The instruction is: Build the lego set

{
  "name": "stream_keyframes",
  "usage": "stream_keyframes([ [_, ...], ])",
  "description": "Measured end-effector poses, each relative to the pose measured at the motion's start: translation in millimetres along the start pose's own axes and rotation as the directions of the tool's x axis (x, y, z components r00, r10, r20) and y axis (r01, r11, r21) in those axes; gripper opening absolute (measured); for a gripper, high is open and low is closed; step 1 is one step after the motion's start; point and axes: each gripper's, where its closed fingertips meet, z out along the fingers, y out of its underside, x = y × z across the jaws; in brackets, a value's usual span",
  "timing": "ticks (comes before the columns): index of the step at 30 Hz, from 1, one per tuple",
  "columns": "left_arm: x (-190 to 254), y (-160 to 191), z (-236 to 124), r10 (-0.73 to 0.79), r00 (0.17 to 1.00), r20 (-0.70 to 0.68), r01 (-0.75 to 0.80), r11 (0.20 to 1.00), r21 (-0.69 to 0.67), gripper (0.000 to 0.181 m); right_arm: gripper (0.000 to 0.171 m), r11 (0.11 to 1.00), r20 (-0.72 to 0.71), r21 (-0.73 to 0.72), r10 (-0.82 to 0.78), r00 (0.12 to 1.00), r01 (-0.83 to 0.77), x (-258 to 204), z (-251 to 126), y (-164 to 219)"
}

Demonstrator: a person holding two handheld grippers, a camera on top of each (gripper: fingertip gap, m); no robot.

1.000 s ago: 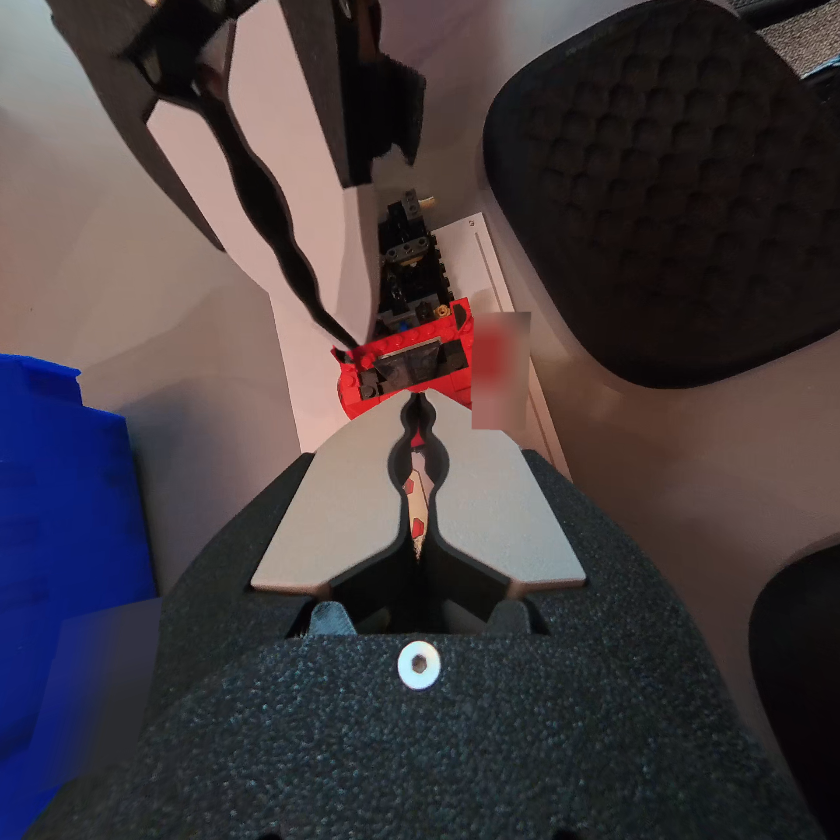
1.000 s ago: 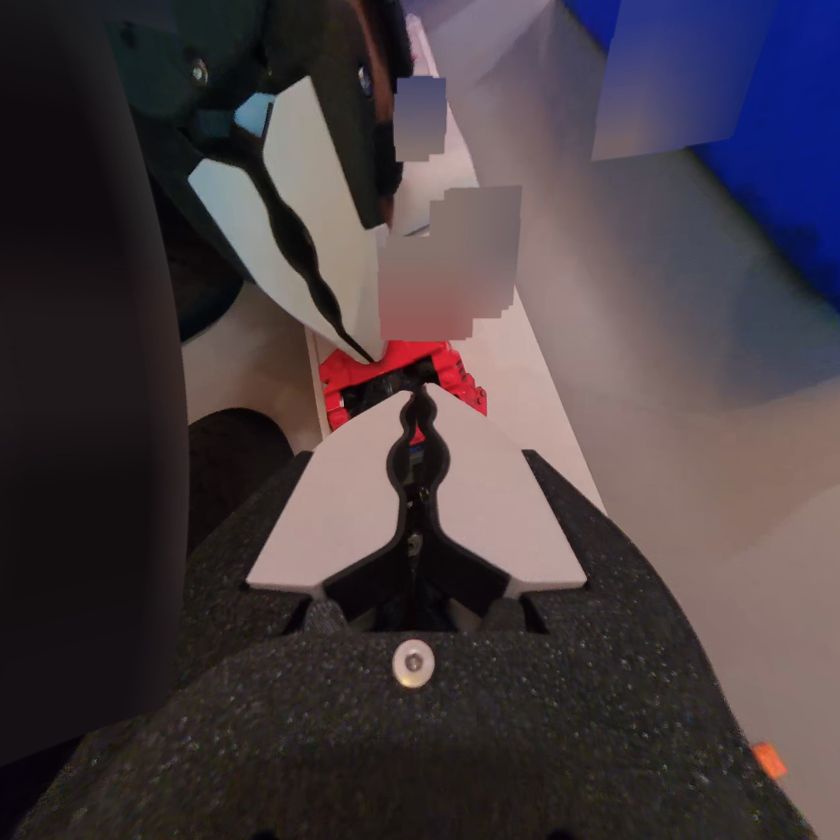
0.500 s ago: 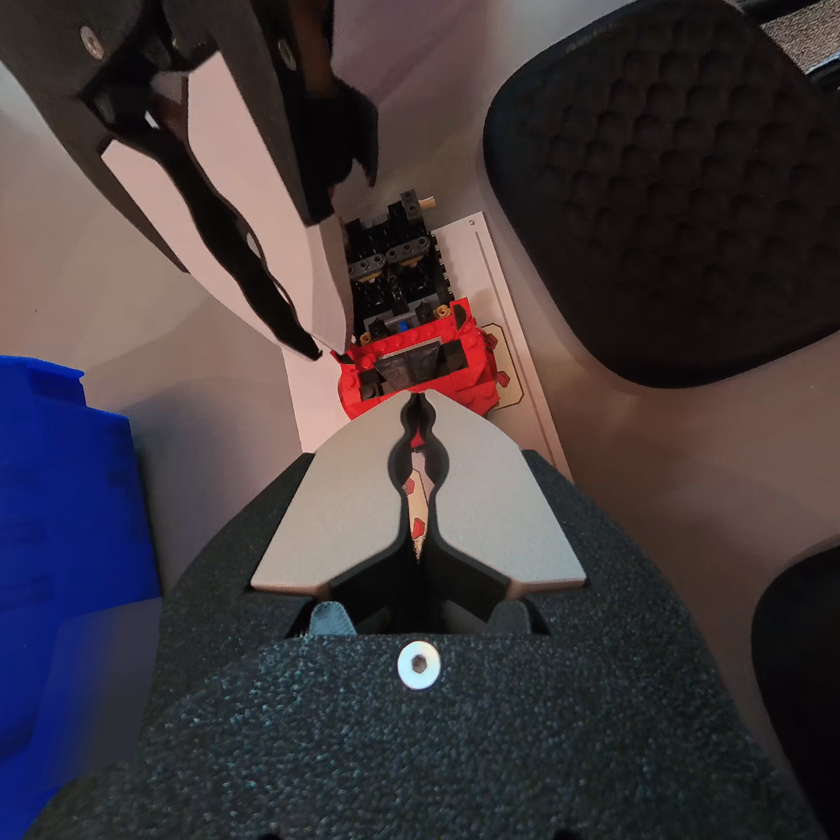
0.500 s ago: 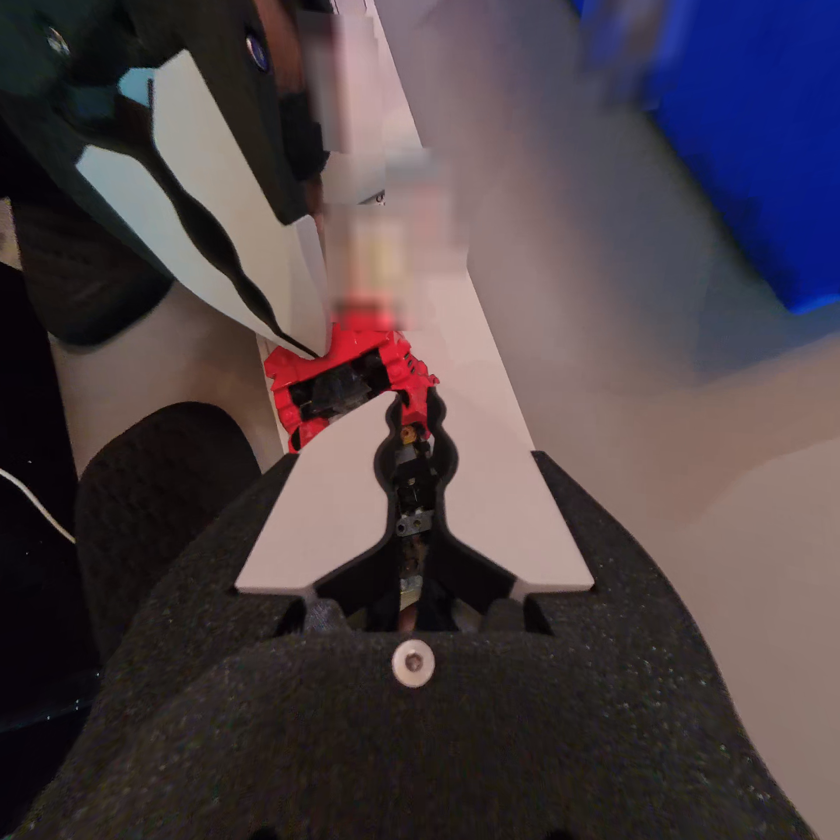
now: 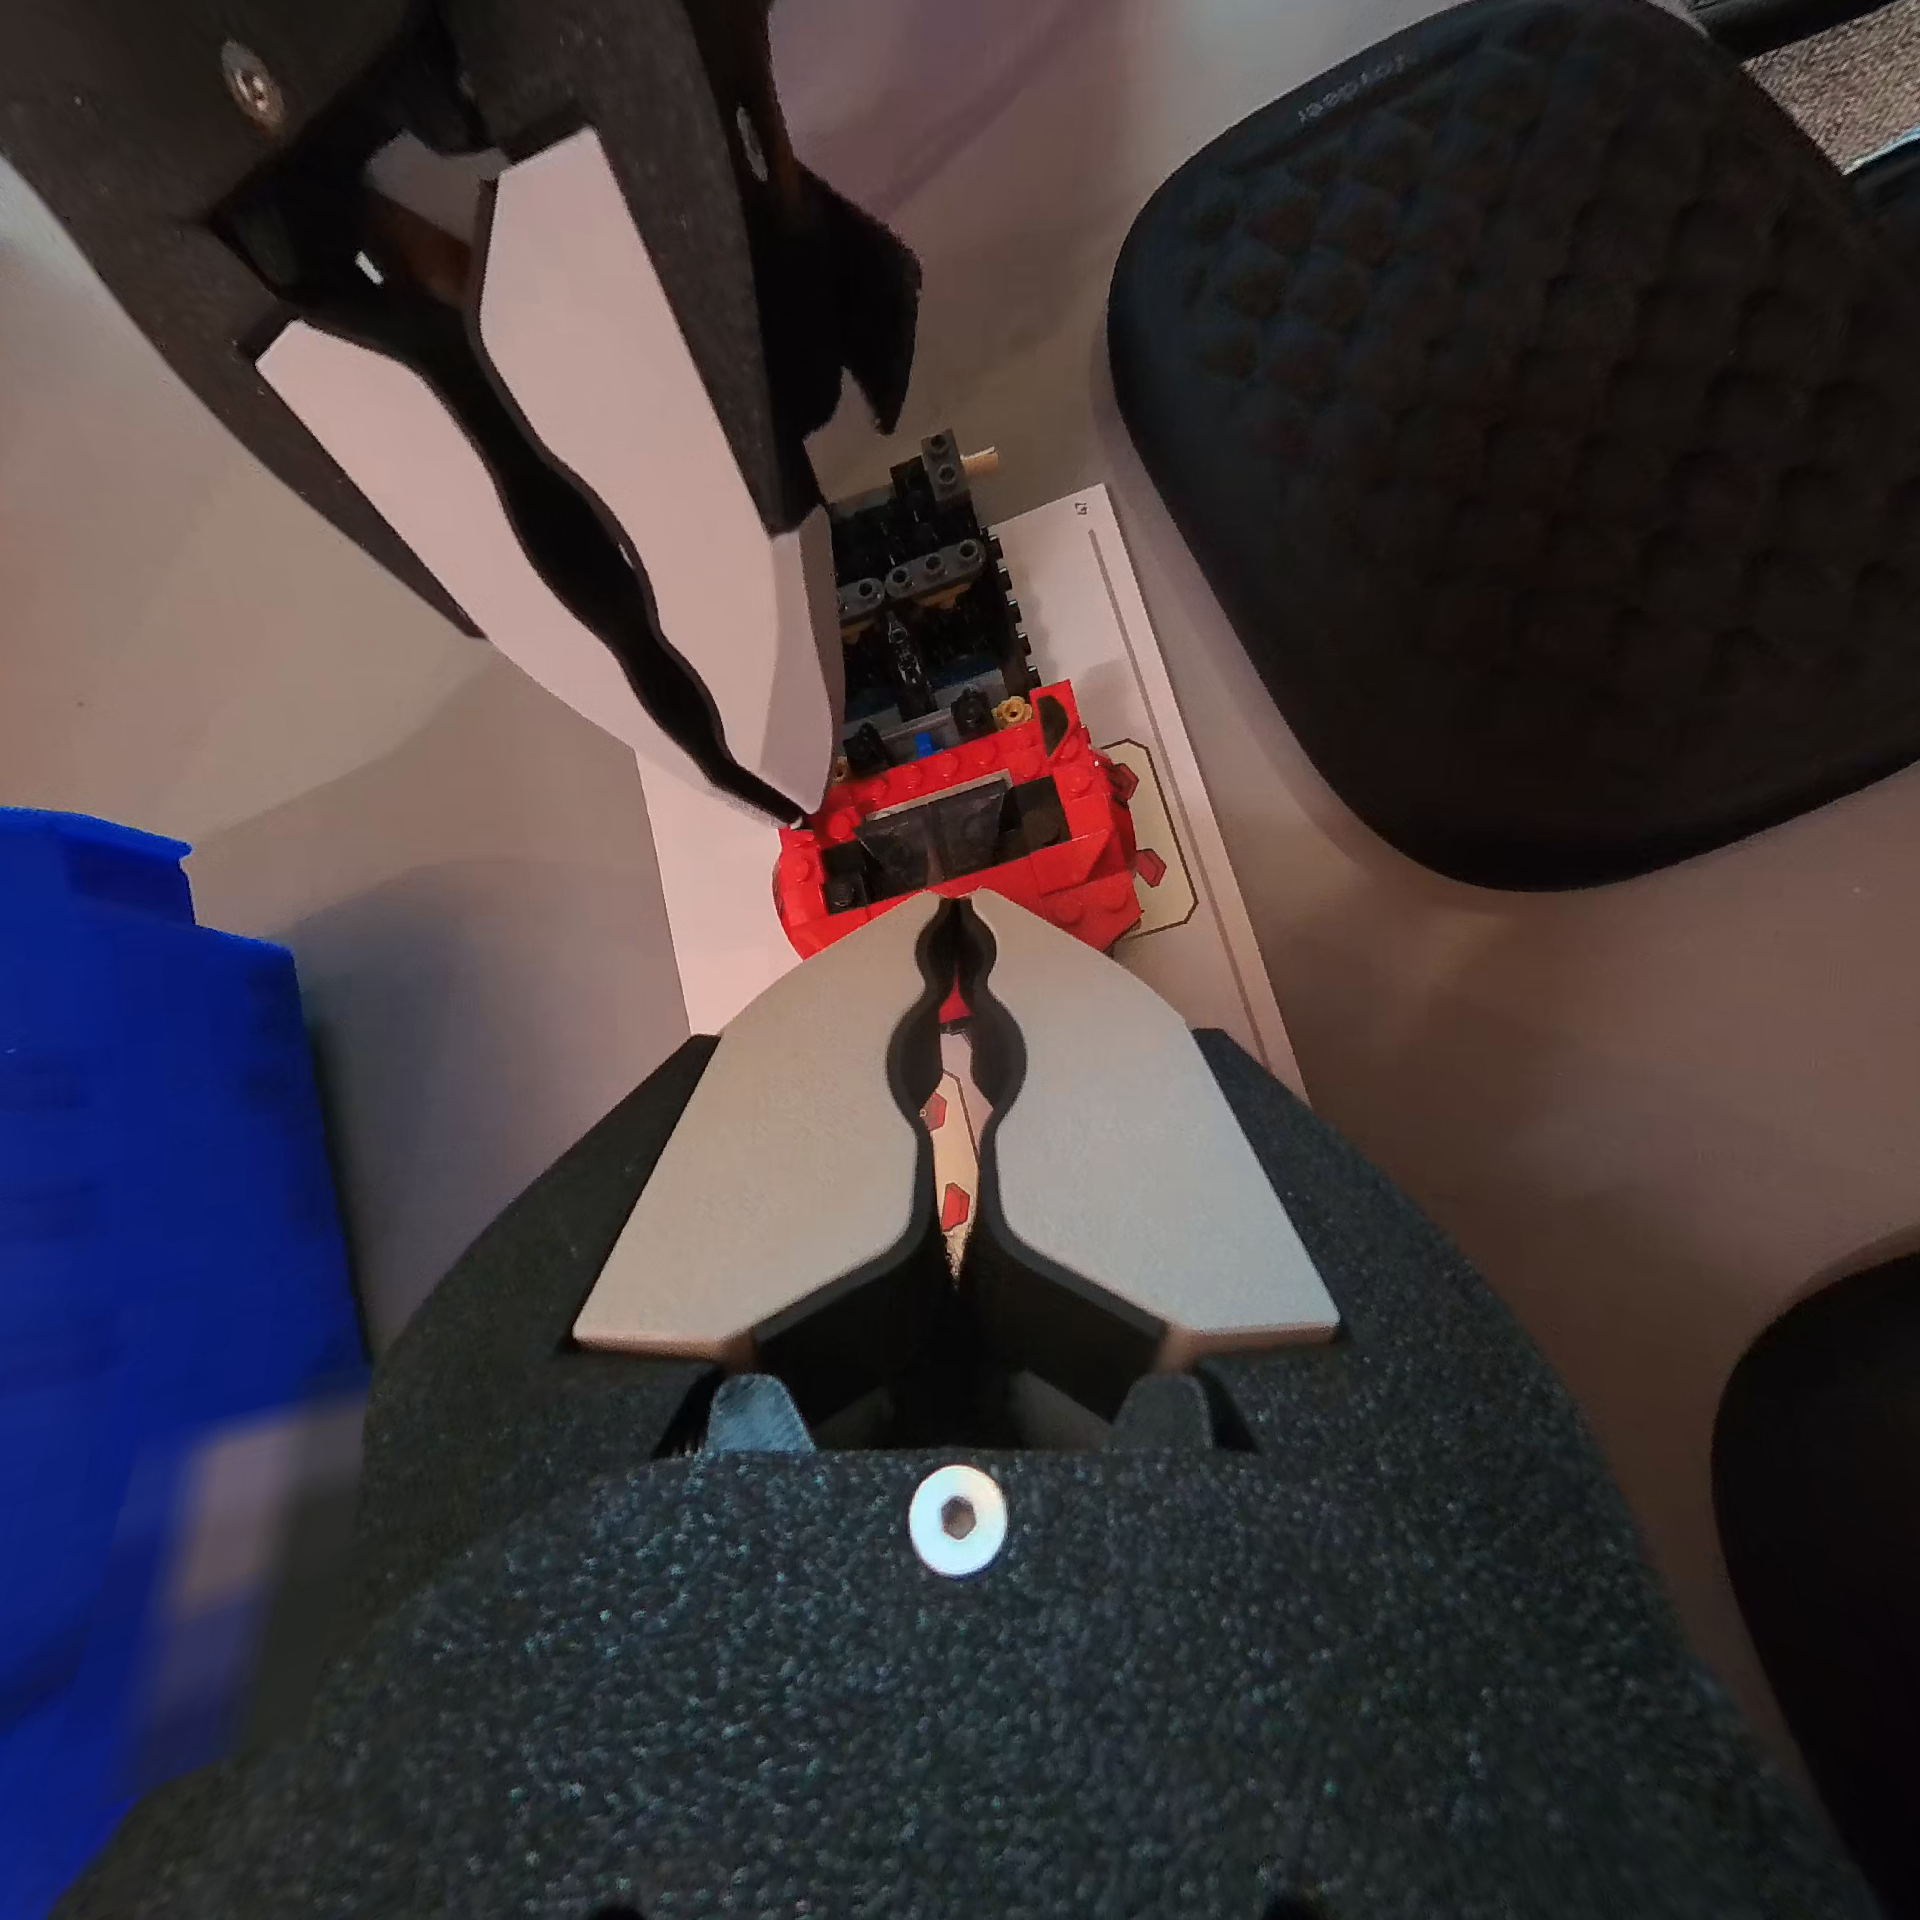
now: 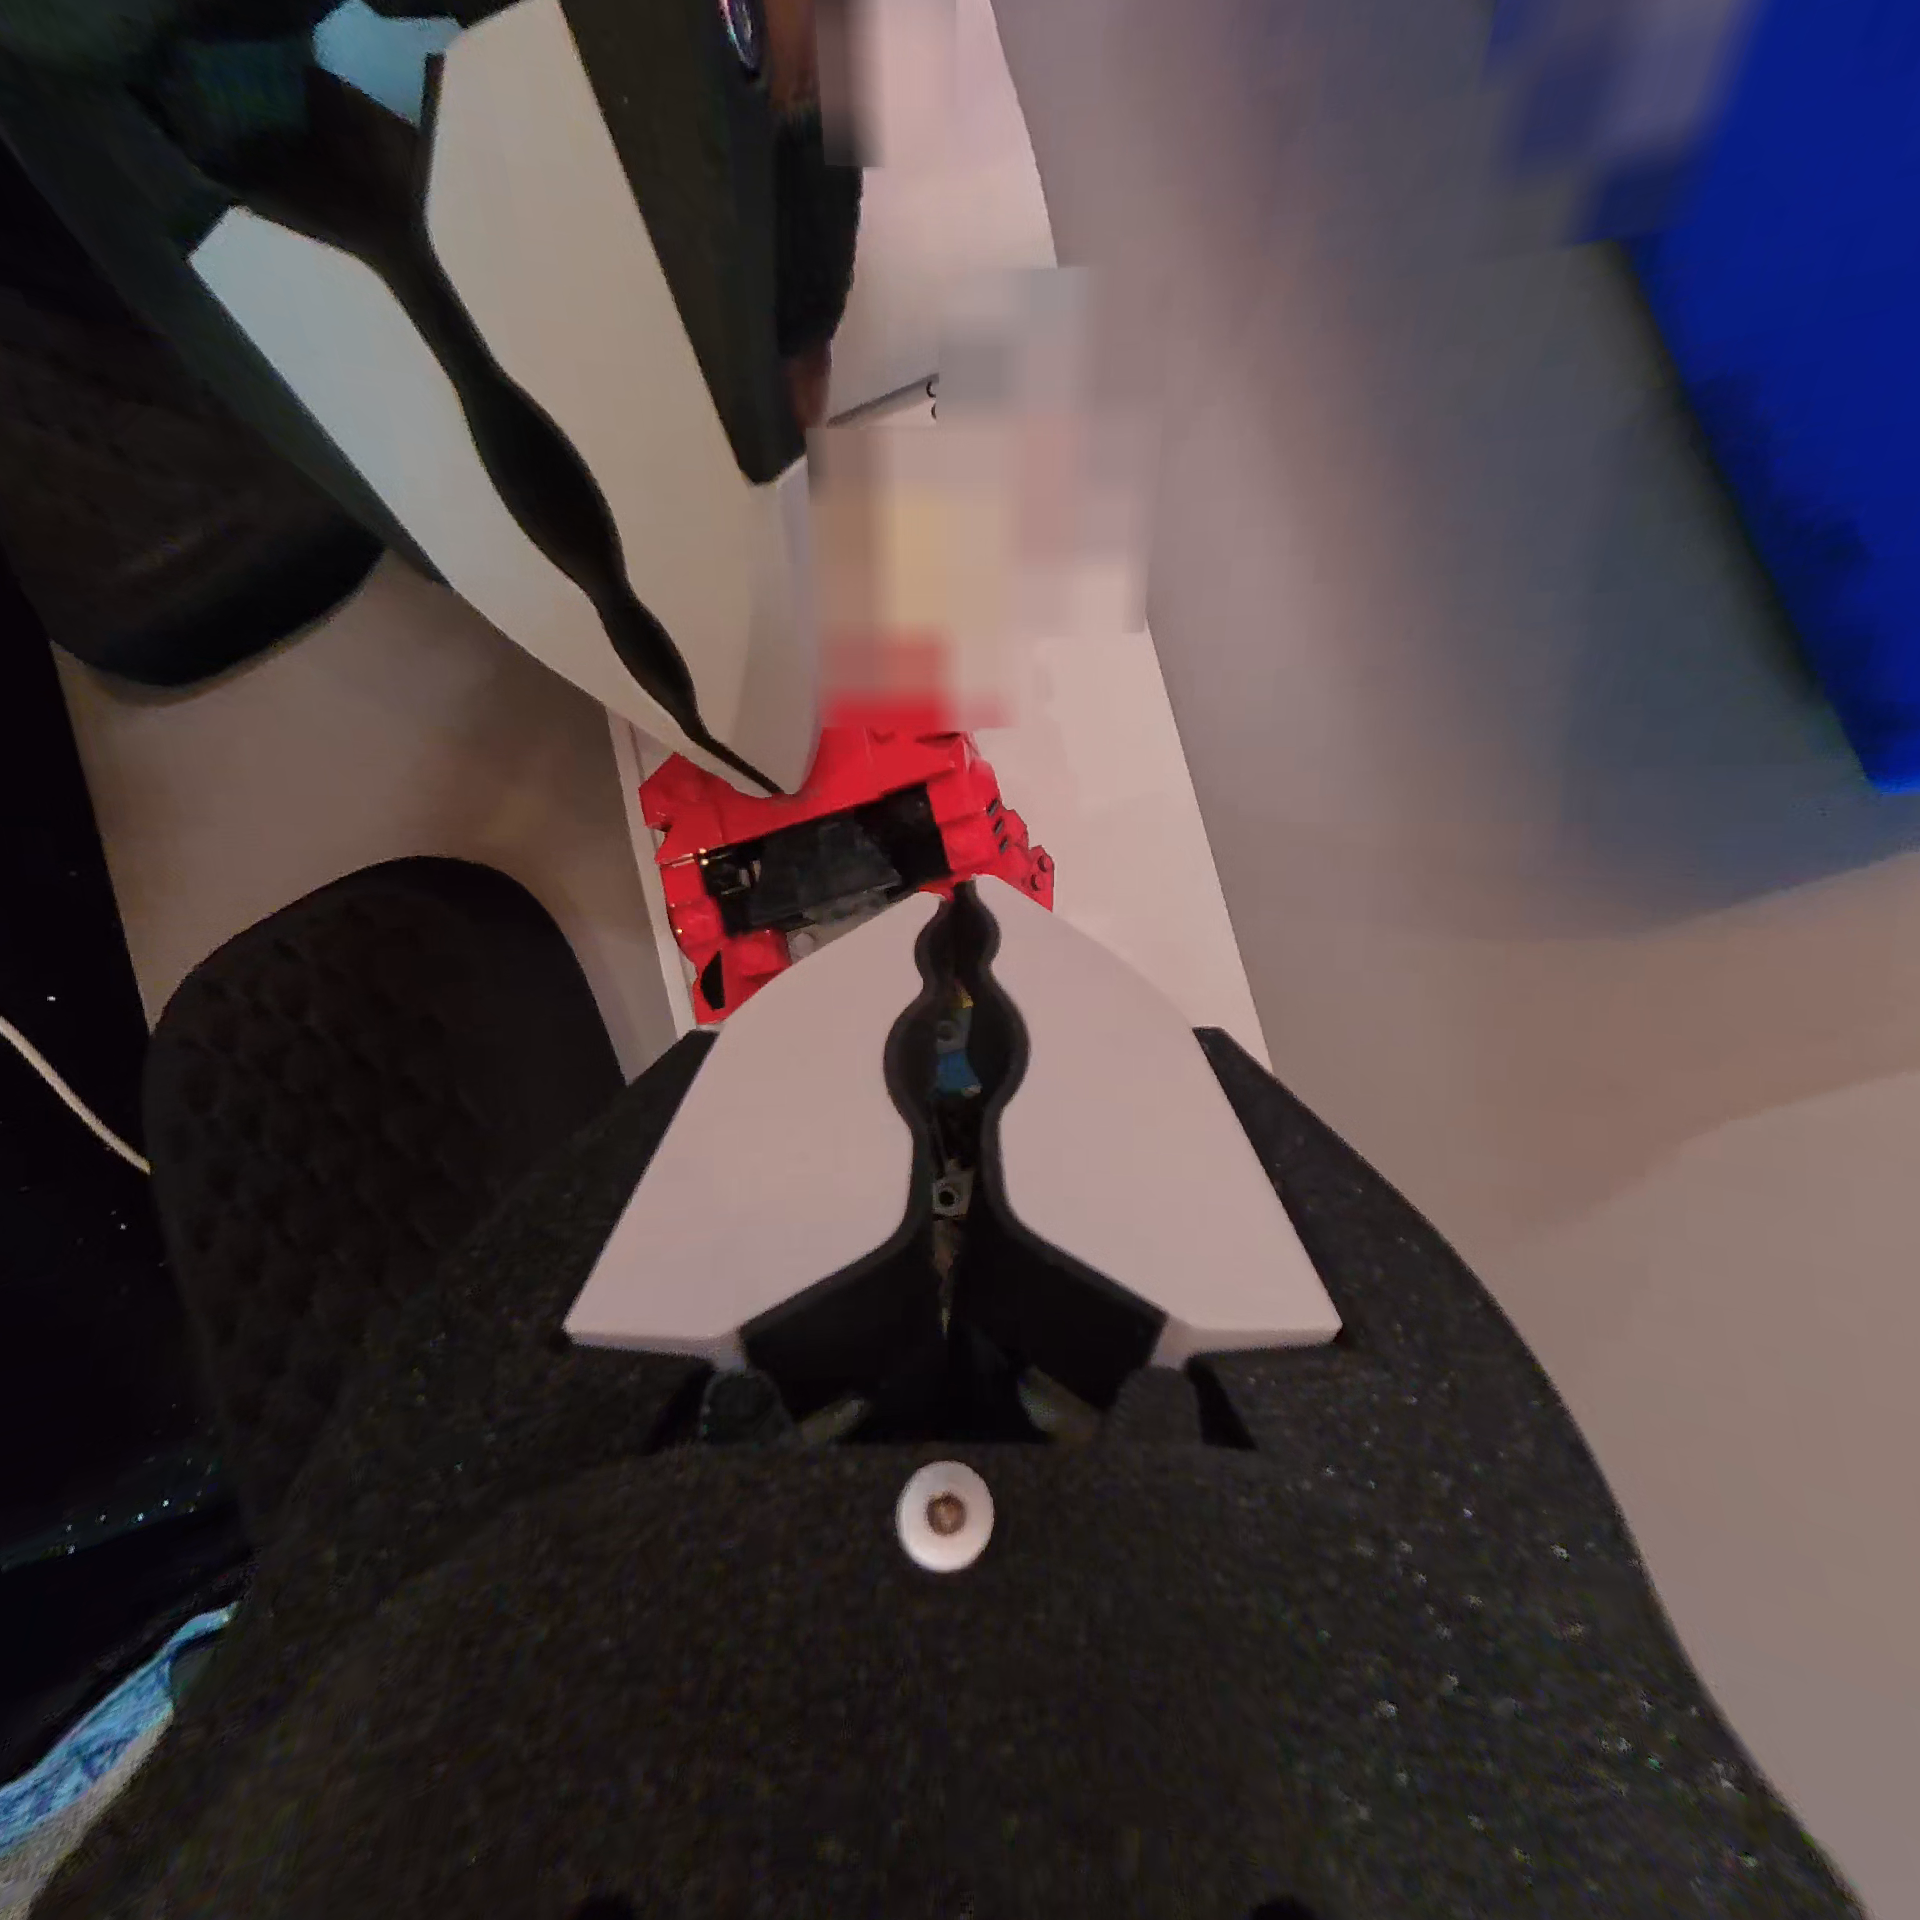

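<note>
A red Lego model (image 5: 1081,831) with a dark grey and black middle and a black chassis (image 5: 925,613) behind it stands on a white instruction sheet (image 5: 1174,644). My left gripper (image 5: 951,904) is shut, with its tips against the model's near red edge. My right gripper (image 5: 800,816) comes down from the upper left, shut, its tips touching the red part's left corner. In the right wrist view the model (image 6: 696,831) lies just past my right gripper (image 6: 961,899). There the left gripper (image 6: 774,784) touches the model's far edge. I see no loose brick in either gripper.
A blue bin (image 5: 135,1143) stands to the left and shows in the right wrist view (image 6: 1787,416) at the upper right. A black textured cushion (image 5: 1507,416) lies right of the sheet, and another dark pad (image 5: 1829,1507) lies at the lower right. The tabletop is grey. Tip to tip, the grippers are about 5 cm apart.
My right gripper swung a little to the left off the model, then came back with its tips on the red corner. My left gripper and the model have stayed put.
</note>
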Motion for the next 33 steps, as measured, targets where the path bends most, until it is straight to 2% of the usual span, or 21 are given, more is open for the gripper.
stream_keyframes([
  [6, -0.2, -0.2, 0.5, -0.007, 1.0, 0.002, 0.007, 1.0, -0.005, 0.0, 0.0, 0.993, 0.005, 0.114, 0.037, 0.999, -0.037, -3.7, -1.1, 1.8],
  [10, -0.5, -0.4, 0.9, -0.005, 1.0, 0.007, 0.005, 1.0, -0.006, 0.0, 0.0, 0.975, 0.122, 0.201, 0.066, 0.99, -0.089, -22.7, 2.2, -4.5],
  [12, -0.7, -0.5, 0.9, -0.002, 1.0, 0.013, 0.002, 1.0, -0.005, 0.0, 0.0, 0.975, 0.084, 0.207, 0.071, 0.994, -0.087, -20.2, 2.1, -3.0],
  [15, -0.8, -0.5, 1.0, 0.0, 1.0, 0.015, 0.0, 1.0, -0.008, 0.0, 0.001, 0.942, 0.064, 0.295, 0.144, 0.987, -0.157, -9.3, -11.2, -5.0],
  [18, -1.0, -0.5, 1.2, -0.001, 1.0, 0.016, 0.002, 1.0, -0.005, 0.0, 0.0, 0.922, 0.077, 0.332, 0.185, 0.98, -0.2, -9.9, -15.6, -3.0],
  [21, -1.1, -0.5, 1.3, 0.001, 1.0, 0.016, -0.001, 1.0, -0.011, 0.0, 0.0, 0.874, 0.127, 0.334, 0.328, 0.936, -0.352, -6.2, -13.2, 2.3],
  [25, -1.3, -0.5, 1.3, -0.005, 1.0, 0.022, 0.005, 1.0, -0.009, 0.0, 0.0, 0.736, 0.249, 0.374, 0.506, 0.826, -0.564, -0.1, -17.7, -2.5],
  [29, -1.5, -0.5, 1.5, 0.0, 1.0, 0.026, 0.0, 1.0, -0.015, 0.0, 0.0, 0.696, 0.272, 0.325, 0.58, 0.768, -0.64, -6.8, -9.6, 1.2],
  [33, -1.6, -0.5, 1.5, -0.003, 1.0, 0.026, 0.003, 1.0, -0.007, 0.0, 0.0, 0.665, 0.236, 0.344, 0.622, 0.747, -0.663, -0.4, -10.8, 3.4],
])
